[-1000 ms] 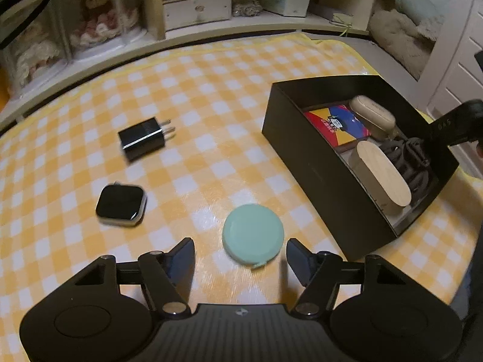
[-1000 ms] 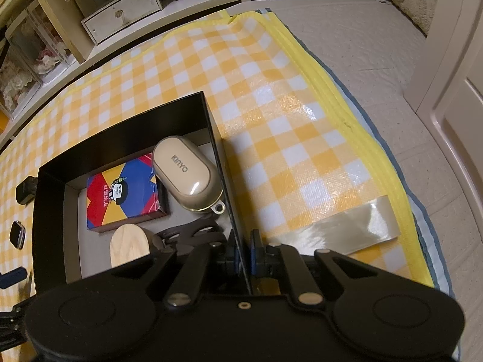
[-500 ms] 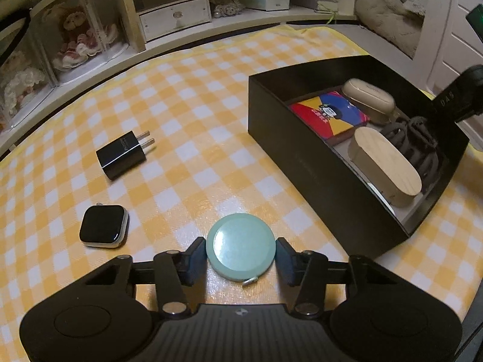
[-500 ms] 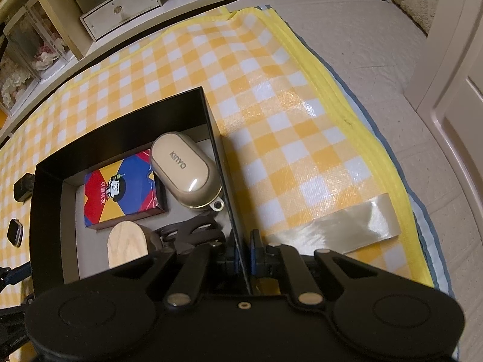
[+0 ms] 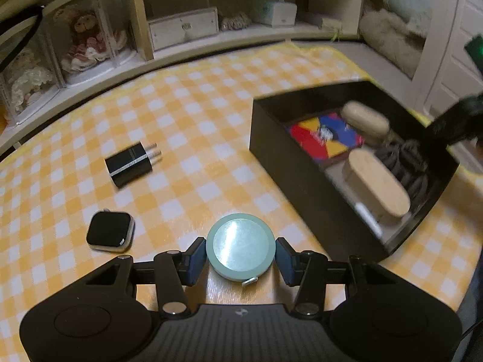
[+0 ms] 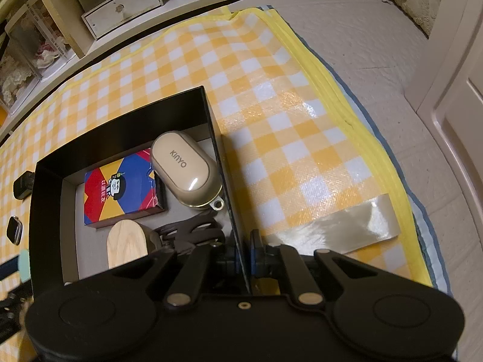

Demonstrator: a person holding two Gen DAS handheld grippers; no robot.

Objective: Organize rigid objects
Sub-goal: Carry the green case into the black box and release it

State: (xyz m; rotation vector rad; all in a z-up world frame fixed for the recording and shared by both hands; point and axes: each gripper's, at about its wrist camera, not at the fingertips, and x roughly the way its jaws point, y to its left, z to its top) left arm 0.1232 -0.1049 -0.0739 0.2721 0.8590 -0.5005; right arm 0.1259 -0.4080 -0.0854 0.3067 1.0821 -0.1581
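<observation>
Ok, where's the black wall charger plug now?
Left wrist view: the black wall charger plug lies on the checked mat, left of the black box, beyond the smartwatch.

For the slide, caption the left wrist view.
Left gripper clamps the green round case beside the black box.

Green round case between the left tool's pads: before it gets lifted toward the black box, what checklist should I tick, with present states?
1. Green round case centred between the left tool pads: ok.
2. Pads pressing on the case: ok, both blue pads meet its rim.
3. Black box steadied: ok, the right tool is shut on its wall.
4. Free space in the box: cannot tell; card pack, beige case, wooden oval and a dark clip fill most of the floor.
5. Path to the box clear: ok; watch and charger lie to the left, away from it.
</observation>
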